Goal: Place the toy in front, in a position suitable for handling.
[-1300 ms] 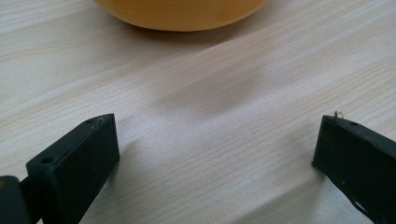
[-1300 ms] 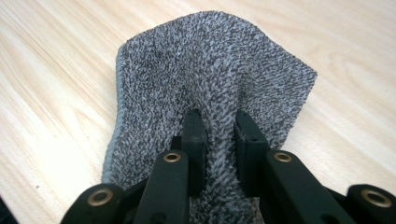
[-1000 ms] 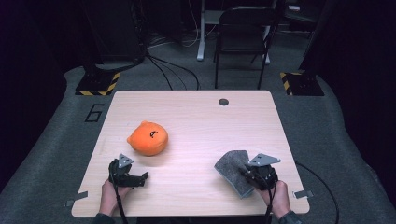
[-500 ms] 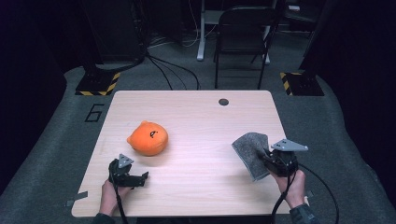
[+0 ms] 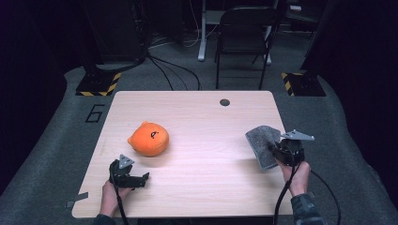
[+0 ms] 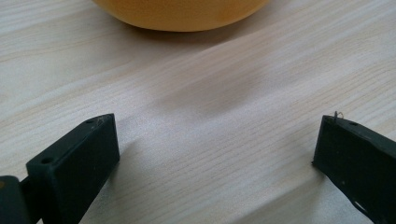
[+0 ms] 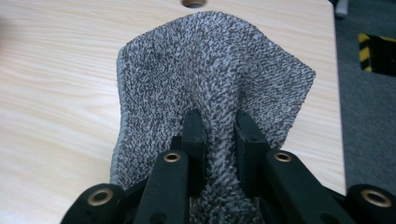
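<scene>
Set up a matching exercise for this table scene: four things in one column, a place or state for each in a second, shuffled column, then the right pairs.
Things
1. round orange plush toy
2. grey knitted cloth
3. left gripper
4. small dark hole in the wooden table top

Places or states
A. pinched between shut jaws near the table's right edge
B. near the far edge of the table
C. open, with nothing between the jaws
D. lying on the table's left half, just beyond the left gripper

Pairs: 1-D, 2-A, 3-C, 4-B
</scene>
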Available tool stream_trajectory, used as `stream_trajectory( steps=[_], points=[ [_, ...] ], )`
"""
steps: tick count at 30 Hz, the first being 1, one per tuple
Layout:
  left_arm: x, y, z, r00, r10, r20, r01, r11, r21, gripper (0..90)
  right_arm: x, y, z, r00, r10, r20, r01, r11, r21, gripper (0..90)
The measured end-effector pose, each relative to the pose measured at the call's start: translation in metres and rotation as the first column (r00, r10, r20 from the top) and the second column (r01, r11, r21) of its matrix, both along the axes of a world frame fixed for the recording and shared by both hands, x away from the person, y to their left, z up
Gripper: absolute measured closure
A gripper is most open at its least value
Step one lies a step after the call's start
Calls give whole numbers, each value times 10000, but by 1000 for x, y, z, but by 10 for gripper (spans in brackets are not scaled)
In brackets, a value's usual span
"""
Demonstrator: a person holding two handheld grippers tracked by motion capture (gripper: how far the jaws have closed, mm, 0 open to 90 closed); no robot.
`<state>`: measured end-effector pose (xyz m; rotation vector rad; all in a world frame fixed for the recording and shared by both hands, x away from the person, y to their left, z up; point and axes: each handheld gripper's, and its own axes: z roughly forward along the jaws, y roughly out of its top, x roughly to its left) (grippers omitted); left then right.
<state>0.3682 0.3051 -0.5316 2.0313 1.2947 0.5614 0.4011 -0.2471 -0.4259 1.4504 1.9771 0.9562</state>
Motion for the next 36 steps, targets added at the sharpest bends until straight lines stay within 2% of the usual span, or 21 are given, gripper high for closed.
stream_trajectory(
  steps=[3,9,17,19,20,23,25,27,30,31,32,36],
  points=[
    [0,0,0,10000,-7,4,7,10000,5,1,8,-6,-6,9991,-375,-197,379,9991,174,771],
    [0,0,0,10000,-9,2,9,10000,6,1,22,-15,-23,9918,-1134,-593,1132,9936,-67,761],
    [0,0,0,10000,-16,9,16,10000,6,1,37,-18,-45,9818,-1597,-1028,1580,9871,-242,714],
    [0,0,0,10000,-11,2,11,10000,8,1,40,-18,-50,9794,-1667,-1140,1644,9860,-293,649],
    [0,0,0,10000,-6,3,6,10000,1,1,41,-17,-52,9756,-1733,-1346,1705,9848,-325,587],
    [0,0,0,10000,-8,1,8,10000,4,1,42,-17,-55,9706,-1932,-1436,1903,9812,-336,422],
    [0,0,0,10000,-11,1,11,10000,7,1,41,-19,-54,9726,-1854,-1404,1830,9827,-302,319],
    [0,0,0,10000,-21,-1,21,10000,4,1,38,-19,-51,9789,-1612,-1260,1598,9869,-208,249],
    [0,1,0,10000,-73,34,73,10000,-37,0,32,-18,-45,9855,-1241,-1161,1239,9923,-93,176],
    [0,2,1,9999,-126,-83,126,9999,-3,0,30,-18,-44,9877,-1121,-1090,1118,9937,-90,158],
    [0,2,0,9999,-117,45,117,9999,-52,0,26,-16,-41,9902,-916,-1056,909,9958,-106,138],
    [0,6,3,9997,-228,-75,227,9997,-51,0,10,-16,-33,9974,138,-710,-138,9999,-2,81]
  ],
)
